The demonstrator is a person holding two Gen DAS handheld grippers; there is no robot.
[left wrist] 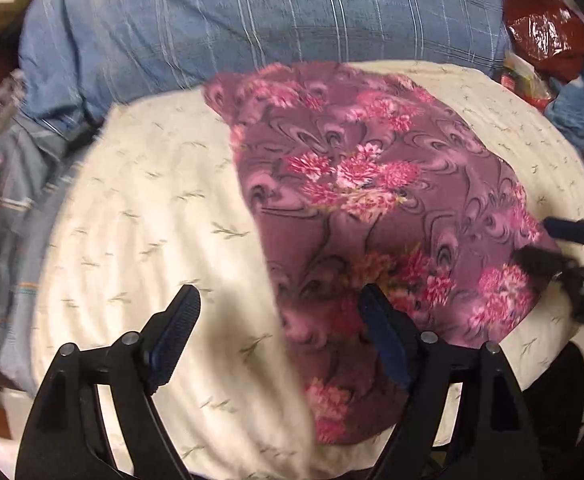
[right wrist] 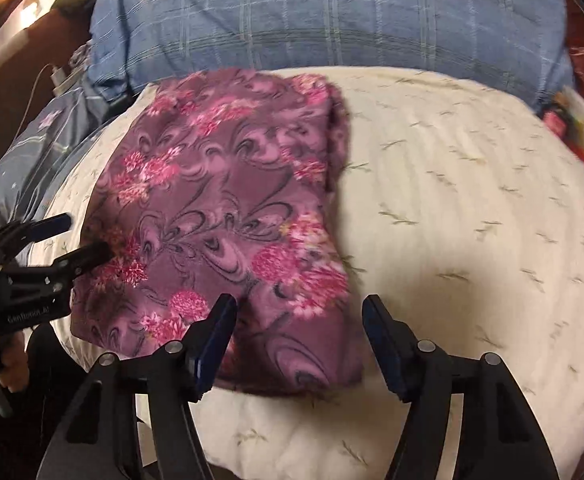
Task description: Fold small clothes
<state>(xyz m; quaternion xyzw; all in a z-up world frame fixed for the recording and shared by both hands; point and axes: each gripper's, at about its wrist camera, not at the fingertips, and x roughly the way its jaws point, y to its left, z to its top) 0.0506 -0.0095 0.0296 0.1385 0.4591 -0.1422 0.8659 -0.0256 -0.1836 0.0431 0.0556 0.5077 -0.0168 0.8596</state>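
Left gripper (left wrist: pixel 279 300) jaws wide apart, holding nothing, right gripper (right wrist: pixel 298 312) likewise spread and empty, both over the near end of a purple flowered garment (right wrist: pixel 219 216) lying on a cream cushion (right wrist: pixel 452 208), blue checked pillow (left wrist: pixel 251 20) behind.

- My left gripper (left wrist: pixel 277 312): black frame, dark blue ribbed pads, silver pivot screws.
- My right gripper (right wrist: pixel 299 322): same black-and-blue build.
- Lower left of the right view: white lettering on black, bare fingers (right wrist: pixel 9 368) behind.
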